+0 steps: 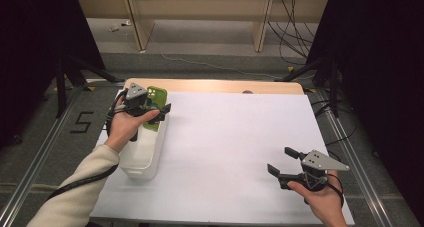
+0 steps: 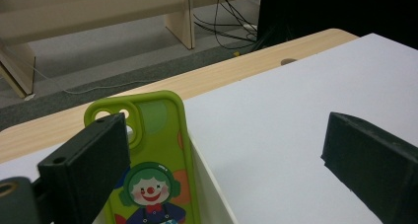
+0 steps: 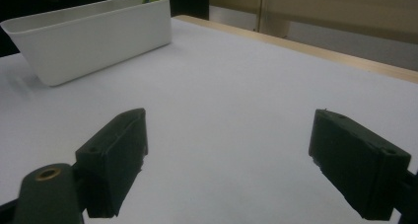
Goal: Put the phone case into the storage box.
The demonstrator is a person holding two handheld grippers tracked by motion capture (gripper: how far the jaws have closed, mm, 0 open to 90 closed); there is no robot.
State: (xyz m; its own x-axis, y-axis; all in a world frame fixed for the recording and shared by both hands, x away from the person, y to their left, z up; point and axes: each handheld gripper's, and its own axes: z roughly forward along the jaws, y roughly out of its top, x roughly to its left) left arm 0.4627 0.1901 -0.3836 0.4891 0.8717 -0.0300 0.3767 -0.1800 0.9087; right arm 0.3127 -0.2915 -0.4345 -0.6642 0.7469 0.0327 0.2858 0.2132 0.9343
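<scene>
Left gripper [image 1: 159,111] over bin [image 1: 145,152], jaws released — phone case [image 2: 156,160] apparently untouched; right gripper [image 1: 281,161] gaping, hovering.

Green phone case [image 1: 157,105]: bright lime, soft-looking, rounded corners, camera cutouts at top corner. Printed clown figure on back, green hair, red nose, blue overalls [image 2: 148,194]. Stands upright, slightly tilted, inside white bin [image 1: 150,152] at its far end, back against bin's inner wall, upper part rising above rim. Bin: white plastic, oblong, rounded corners, open top, near left edge of white table surface, long axis running away from person.
</scene>
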